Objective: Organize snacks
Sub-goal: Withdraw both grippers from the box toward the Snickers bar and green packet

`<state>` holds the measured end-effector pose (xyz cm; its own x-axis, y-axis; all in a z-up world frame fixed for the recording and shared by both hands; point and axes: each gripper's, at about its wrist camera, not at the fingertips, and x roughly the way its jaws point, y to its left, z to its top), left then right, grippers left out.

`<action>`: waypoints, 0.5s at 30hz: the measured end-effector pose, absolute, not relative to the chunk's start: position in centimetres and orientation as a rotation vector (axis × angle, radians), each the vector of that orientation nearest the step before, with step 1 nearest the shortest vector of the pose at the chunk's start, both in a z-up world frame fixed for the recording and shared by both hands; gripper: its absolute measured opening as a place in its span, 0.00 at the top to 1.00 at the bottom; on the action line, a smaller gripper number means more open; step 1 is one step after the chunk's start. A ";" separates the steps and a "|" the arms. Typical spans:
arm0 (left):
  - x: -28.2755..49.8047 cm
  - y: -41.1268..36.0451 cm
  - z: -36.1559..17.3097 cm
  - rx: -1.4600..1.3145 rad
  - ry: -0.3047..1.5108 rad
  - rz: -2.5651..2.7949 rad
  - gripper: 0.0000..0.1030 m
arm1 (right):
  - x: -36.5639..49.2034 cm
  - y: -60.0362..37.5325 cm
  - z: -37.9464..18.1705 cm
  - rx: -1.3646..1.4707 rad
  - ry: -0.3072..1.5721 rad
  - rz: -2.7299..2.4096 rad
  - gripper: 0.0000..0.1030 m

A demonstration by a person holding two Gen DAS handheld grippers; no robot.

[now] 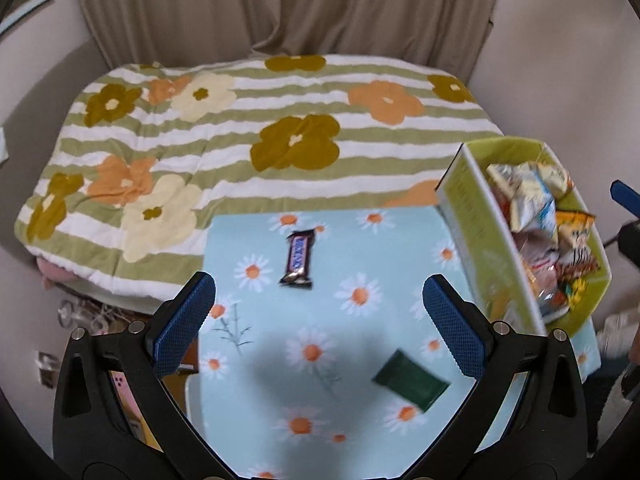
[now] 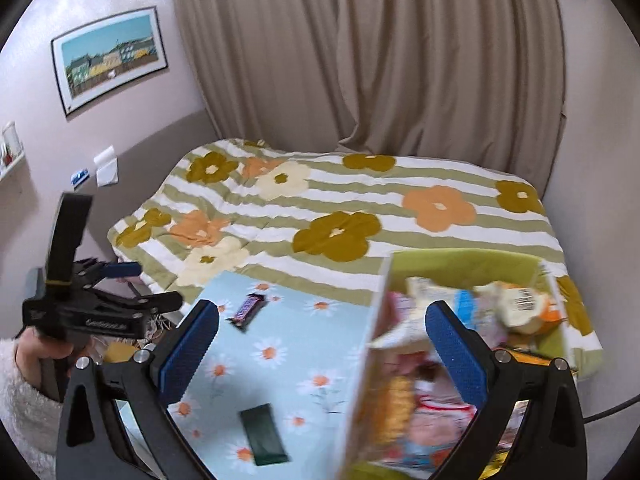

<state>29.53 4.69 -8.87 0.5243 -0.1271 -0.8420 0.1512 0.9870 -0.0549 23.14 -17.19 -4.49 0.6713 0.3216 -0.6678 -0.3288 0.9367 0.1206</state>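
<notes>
My left gripper (image 1: 320,320) hangs above the tabletop (image 1: 400,240) with its blue pads spread wide and nothing between them. Straight ahead of it, past the fingertips, a brown chocolate bar (image 1: 298,258) lies on the daisy-print cloth, its long side pointing away from me. Closer in and toward my right finger (image 1: 454,328) sits a dark green packet (image 1: 410,380), flat on the cloth and apart from the bar. Off to the right of this gripper stands the green snack box (image 1: 472,216), already heaped with mixed wrappers (image 1: 536,216); it is tilted in my view and blurred.

My right gripper (image 2: 322,344) is also spread wide and holds nothing. It hovers over the near edge of that box, with the right finger (image 2: 456,352) in front of the snacks inside and the left finger (image 2: 188,348) over the cloth. From here the chocolate bar lies just ahead of my left fingertip, and the green packet sits low between the fingers, nearer the camera. Far to the left I see the other gripper from the side, held in a hand (image 2: 44,350) with a fluffy white sleeve (image 2: 24,408). Beyond the tabletop lies a bed (image 2: 360,208) with a flowered striped cover.
</notes>
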 end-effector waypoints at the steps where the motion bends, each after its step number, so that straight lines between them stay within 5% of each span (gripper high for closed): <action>1: 29.8 5.5 -9.4 0.027 1.014 -0.180 0.00 | 23.0 -16.1 -5.0 -0.015 0.759 0.364 0.00; 12: 33.8 9.4 -15.7 0.002 1.117 -0.355 0.03 | 22.3 -8.3 -13.5 0.002 0.925 0.330 0.00; 15: 35.5 9.3 -17.9 -0.022 1.163 -0.381 0.12 | 22.0 -7.8 -16.0 -0.016 0.980 0.323 0.00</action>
